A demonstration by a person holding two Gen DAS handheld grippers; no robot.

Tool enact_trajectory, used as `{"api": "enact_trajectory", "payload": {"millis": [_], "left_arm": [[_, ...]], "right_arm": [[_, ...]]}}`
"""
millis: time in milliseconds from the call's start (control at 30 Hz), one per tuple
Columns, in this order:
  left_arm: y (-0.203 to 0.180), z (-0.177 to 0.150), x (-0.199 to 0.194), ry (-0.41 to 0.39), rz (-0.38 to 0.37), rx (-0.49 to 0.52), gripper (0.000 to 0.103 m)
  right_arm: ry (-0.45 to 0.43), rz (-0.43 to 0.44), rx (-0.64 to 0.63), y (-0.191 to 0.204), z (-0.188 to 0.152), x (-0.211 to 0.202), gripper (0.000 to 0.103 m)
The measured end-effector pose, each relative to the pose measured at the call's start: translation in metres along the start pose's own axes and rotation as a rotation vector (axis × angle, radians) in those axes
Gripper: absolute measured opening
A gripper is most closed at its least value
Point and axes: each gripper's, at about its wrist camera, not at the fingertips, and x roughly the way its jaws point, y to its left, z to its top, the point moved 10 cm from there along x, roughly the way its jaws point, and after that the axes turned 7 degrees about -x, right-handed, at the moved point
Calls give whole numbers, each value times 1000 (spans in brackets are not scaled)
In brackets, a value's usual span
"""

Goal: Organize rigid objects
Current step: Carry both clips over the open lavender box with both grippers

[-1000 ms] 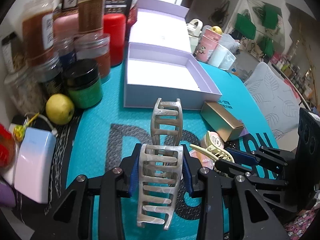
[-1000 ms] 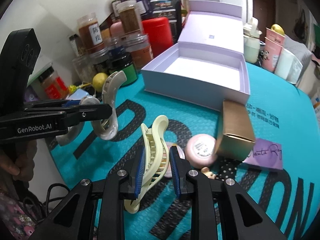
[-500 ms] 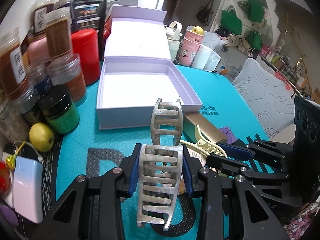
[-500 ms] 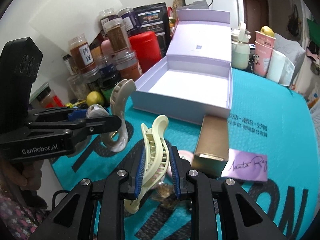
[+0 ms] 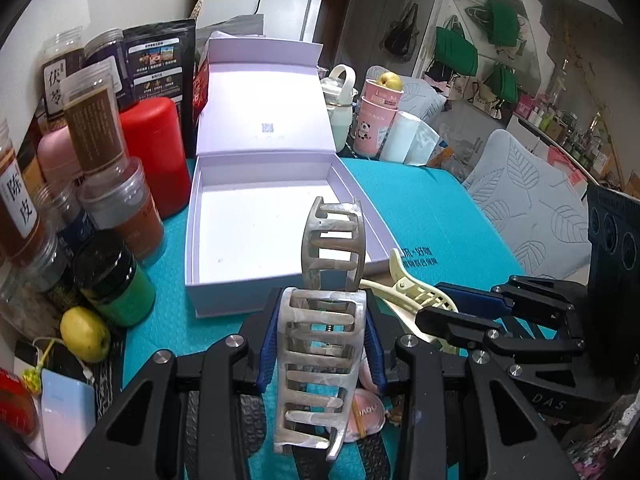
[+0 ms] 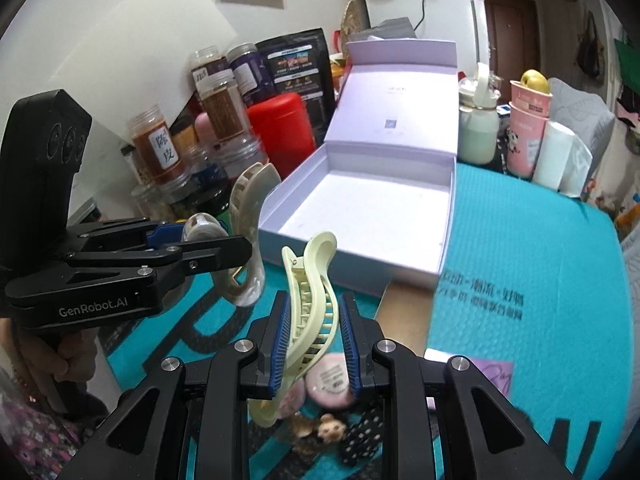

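My left gripper (image 5: 320,344) is shut on a marbled grey hair claw clip (image 5: 320,360), held in the air just in front of the open lilac box (image 5: 212,292); the clip's upper jaw overlaps the box's near wall in the left wrist view. My right gripper (image 6: 314,344) is shut on a pale yellow hair clip (image 6: 310,312), also lifted above the teal mat, short of the box (image 6: 352,272). From the right wrist view the left gripper (image 6: 224,252) and its grey clip (image 6: 248,216) hang at the left. The box's inside looks empty, its lid standing upright behind.
Jars, a red canister (image 5: 158,160) and a green-labelled jar (image 5: 116,288) crowd the left of the box, with a lemon (image 5: 84,334) near them. A gold carton (image 6: 404,312), pink round compacts (image 6: 328,376), a small figurine and a purple note lie on the mat (image 6: 520,248). Cups stand behind right.
Both grippers have risen with their clips and moved toward the box, which now sits closer and lower in both views. The grips on both clips are unchanged.
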Motion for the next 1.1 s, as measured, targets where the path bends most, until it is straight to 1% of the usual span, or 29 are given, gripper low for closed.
{"api": "enact_trajectory", "payload": {"millis": [233, 400, 667, 833, 1100], "left_arm": [[0, 20, 5, -27, 19, 17, 36], [1, 35, 10, -35, 21, 31, 36], [3, 64, 20, -61, 20, 45, 36], [7, 79, 31, -67, 28, 48, 36], [18, 103, 53, -66, 58, 61, 36]], "right_arm": [[-19, 4, -17, -12, 19, 3, 24], [-38, -18, -38, -21, 35, 4, 24], [-44, -33, -55, -39, 61, 15, 24], [-52, -60, -76, -51, 78, 23, 24], [-44, -71, -105, -64, 101, 43, 24]]}}
